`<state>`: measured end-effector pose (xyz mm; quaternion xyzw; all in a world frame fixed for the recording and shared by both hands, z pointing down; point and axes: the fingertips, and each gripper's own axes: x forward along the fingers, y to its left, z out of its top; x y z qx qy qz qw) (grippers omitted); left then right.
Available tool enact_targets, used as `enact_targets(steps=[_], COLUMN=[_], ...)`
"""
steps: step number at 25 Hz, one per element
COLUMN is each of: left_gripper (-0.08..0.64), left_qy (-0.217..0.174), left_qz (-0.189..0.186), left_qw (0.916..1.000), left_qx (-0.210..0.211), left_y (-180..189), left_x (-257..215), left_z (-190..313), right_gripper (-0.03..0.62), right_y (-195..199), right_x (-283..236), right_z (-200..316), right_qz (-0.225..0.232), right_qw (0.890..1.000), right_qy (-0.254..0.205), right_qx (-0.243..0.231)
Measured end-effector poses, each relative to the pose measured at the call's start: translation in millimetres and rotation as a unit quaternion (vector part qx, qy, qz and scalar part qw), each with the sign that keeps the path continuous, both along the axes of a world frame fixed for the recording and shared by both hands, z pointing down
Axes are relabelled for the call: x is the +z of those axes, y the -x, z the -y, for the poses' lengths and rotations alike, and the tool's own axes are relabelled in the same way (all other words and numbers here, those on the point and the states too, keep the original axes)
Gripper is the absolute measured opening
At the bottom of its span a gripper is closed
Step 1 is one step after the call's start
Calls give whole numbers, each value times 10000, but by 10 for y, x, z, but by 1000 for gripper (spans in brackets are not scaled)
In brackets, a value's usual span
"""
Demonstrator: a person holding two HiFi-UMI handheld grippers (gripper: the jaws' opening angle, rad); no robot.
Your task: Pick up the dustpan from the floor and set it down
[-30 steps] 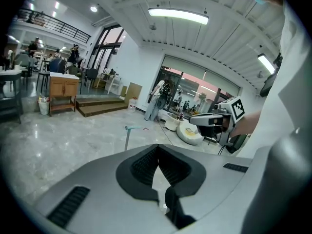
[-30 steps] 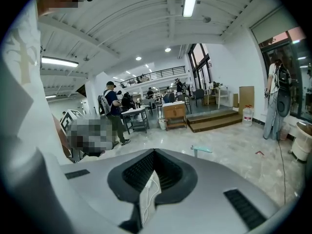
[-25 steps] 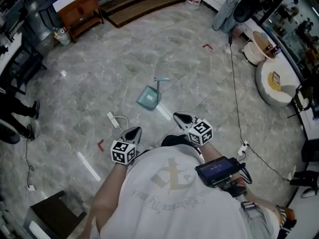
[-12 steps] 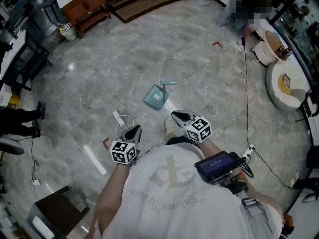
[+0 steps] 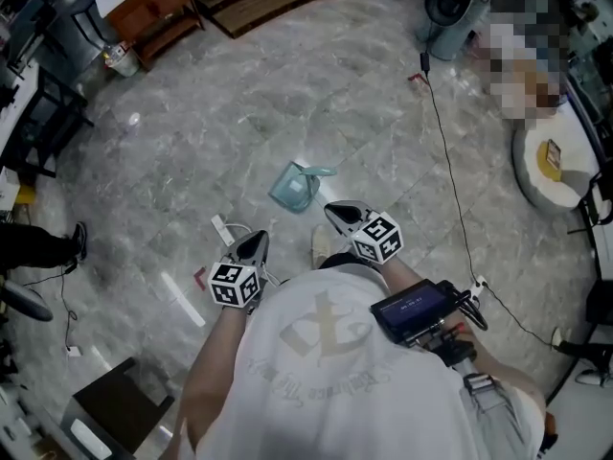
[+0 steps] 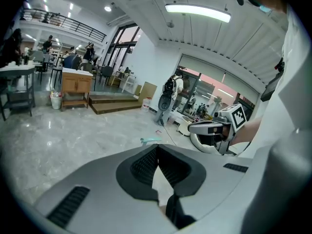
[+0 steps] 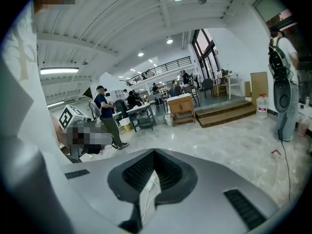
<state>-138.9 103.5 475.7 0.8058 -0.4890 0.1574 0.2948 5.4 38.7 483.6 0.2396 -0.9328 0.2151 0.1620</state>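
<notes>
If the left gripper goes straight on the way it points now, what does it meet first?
Most likely the translucent teal plastic dustpan on the grey marble floor: it sits dead ahead of the left gripper in its own view, nothing between. Depth is unclear, so bare floor may come first.

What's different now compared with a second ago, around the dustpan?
The person has stepped toward the dustpan, bringing both grippers nearer it. The right hand-held gripper is now close beside it, and the left hand-held gripper is further back. Nothing was gripped or released. Unchanged: the dustpan lies untouched on the floor, and both grippers' jaws are shut and empty.
</notes>
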Motion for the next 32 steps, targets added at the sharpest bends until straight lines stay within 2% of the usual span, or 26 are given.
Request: enact_targets(steps=[18,28,32], left_gripper=[12,12,11], left_qy=[266,363,389], left_qz=[361,414,413], left_qw=[9988,9985,9982], left_qx=[-219,-69,-212], left_y=[-350,-464,-407], left_x=[143,117,125], left_z=[1073,1115,1056], right_gripper=[17,17,17], right_y=[-226,-258,-237], right_x=[440,560,625], right_z=[1113,1173,1114], right_qz=[-114,-286,-365], right_qw=[9982,9967,9952], right_qy=[273,416,480], right_qx=[-531,-643,-770])
